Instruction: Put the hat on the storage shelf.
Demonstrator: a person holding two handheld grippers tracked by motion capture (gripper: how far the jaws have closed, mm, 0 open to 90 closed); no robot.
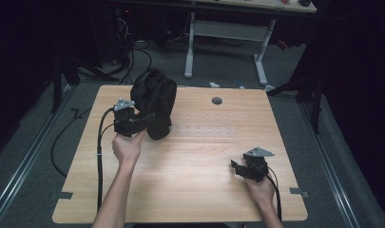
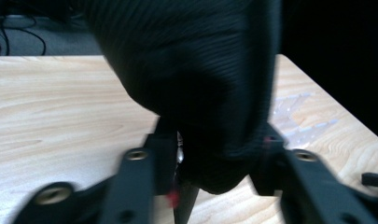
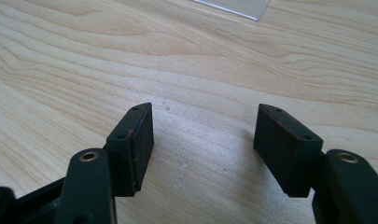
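A bunched black cloth (image 1: 154, 102), finely ribbed in the left gripper view, sits at the far left part of the wooden table (image 1: 190, 180), its top raised above the board. The left gripper (image 1: 149, 117) has its jaws partly closed on the cloth's lower fold, fabric bulging between them. The right gripper (image 1: 235, 167) rests near the table's right front, jaws spread wide over bare wood, holding nothing. The cloth's folds are too dark to make out.

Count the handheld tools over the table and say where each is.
2. The left tool is at the table's far left, gripping a black cloth. The right tool hovers open near the right edge.
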